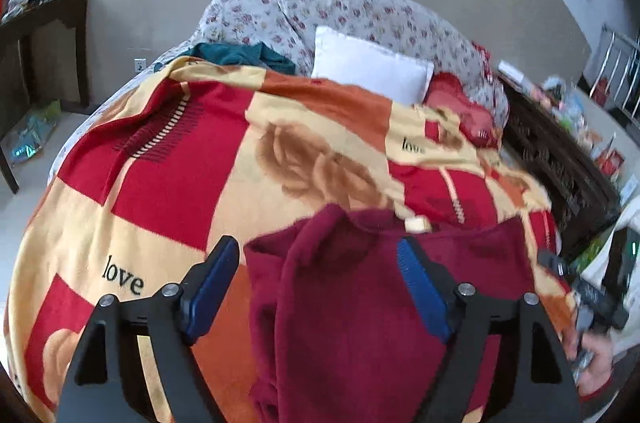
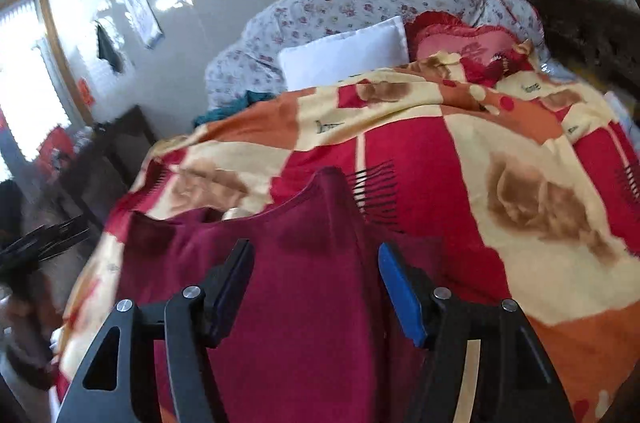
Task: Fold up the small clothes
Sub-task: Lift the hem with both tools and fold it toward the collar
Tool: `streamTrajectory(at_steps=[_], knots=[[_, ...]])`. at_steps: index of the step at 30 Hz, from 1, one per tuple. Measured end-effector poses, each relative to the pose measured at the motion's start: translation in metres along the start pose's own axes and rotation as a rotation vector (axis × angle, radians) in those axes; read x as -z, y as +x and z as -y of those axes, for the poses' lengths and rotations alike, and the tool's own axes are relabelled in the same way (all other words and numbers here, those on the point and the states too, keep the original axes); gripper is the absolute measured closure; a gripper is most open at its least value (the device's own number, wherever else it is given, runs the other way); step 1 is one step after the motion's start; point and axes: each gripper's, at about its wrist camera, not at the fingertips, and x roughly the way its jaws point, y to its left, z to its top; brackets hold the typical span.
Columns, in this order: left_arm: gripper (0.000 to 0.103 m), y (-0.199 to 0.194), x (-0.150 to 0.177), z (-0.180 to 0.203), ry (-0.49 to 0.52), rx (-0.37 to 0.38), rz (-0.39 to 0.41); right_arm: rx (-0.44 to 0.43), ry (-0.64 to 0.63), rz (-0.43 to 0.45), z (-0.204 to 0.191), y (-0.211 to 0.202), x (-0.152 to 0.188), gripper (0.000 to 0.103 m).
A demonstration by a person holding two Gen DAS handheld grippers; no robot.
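**Both tools open above a maroon garment on the bed**

Nearest the lens in the left wrist view, the left tool (image 1: 318,287) stands with its jaws wide apart and nothing clamped; the blue pads (image 1: 420,287) hang over cloth without pressing it. The right tool (image 2: 316,287) shows the same condition: jaws well apart, nothing held, maroon fabric filling the gap below.

The maroon garment (image 1: 360,303) lies spread on a patterned blanket (image 1: 160,183) covering the bed, at the blanket's near edge. Its neckline faces the head of the bed, so its long axis runs from the near edge toward the pillows. A small pale label (image 1: 418,224) sits at the collar. In the right wrist view one shoulder rises to a peak (image 2: 332,179) and the garment's right side appears folded inward, though blur prevents certainty.

View differences: the left wrist view alone shows the word "love" (image 1: 122,279) printed on the blanket near the left tool, and at its right edge the other tool's dark body with a hand on it (image 1: 596,355). The right wrist view alone shows a bright window (image 2: 28,91) and, at its left edge, the dark frame of the other tool (image 2: 40,243), blurred. Both views show a white pillow (image 1: 368,67), a floral bolster (image 1: 360,7), a red heart-shaped cushion (image 2: 464,39) and a teal cloth (image 1: 240,55) at the head of the bed.
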Motion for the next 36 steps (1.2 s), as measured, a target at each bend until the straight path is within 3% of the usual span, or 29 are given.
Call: streamTrajectory(at_steps=[3,4,5,6,10,14,17,20,21,24,26,27,30,35,36], knots=[[0.022,0.016,0.009,0.004,0.044,-0.044,-0.034,0.075,-0.035,-0.033,0.004,0.031,-0.008,0.033],[0.022,0.024,0.011,0.006,0.049,-0.053,-0.046,0.098,-0.052,-0.049,0.004,0.043,-0.012,0.038],[0.022,0.032,0.014,0.006,0.049,-0.059,-0.061,0.131,-0.074,-0.073,0.003,0.056,-0.014,0.077],[0.022,0.040,0.016,0.008,0.051,-0.068,-0.076,0.154,-0.082,-0.102,0.004,0.065,-0.015,0.096],[0.022,0.068,0.015,0.015,0.089,-0.140,-0.062,0.167,-0.015,-0.028,0.019,0.057,-0.023,0.096],[0.022,0.096,0.008,0.020,0.114,-0.212,-0.042,0.189,0.086,-0.057,0.038,0.069,-0.024,0.096],[0.023,0.099,0.006,0.016,0.088,-0.201,-0.044,0.152,0.073,-0.088,0.035,0.075,-0.020,0.092],[0.023,0.077,0.009,0.013,0.091,-0.188,-0.008,0.175,0.033,-0.029,0.025,0.047,-0.019,0.058],[0.023,0.072,0.009,0.014,0.092,-0.191,0.001,0.164,0.025,0.002,0.022,0.034,-0.019,0.056],[0.023,0.054,0.008,0.018,0.091,-0.155,0.039,0.069,-0.018,0.028,0.000,0.008,-0.016,0.056],[0.023,0.054,0.007,0.025,0.100,-0.155,0.050,0.009,-0.077,-0.040,-0.019,0.018,-0.009,0.057],[0.023,0.057,0.007,0.029,0.109,-0.177,0.055,-0.002,-0.098,-0.066,-0.027,0.027,-0.006,0.062],[0.023,0.074,0.005,0.030,0.113,-0.248,0.035,0.088,-0.131,-0.091,-0.034,0.056,-0.005,0.071],[0.022,0.114,-0.003,-0.003,0.017,-0.270,-0.024,0.233,0.023,-0.086,0.006,0.092,-0.014,0.071],[0.017,0.119,-0.003,-0.009,-0.003,-0.256,-0.034,0.231,0.056,-0.120,0.015,0.103,-0.011,0.071]])
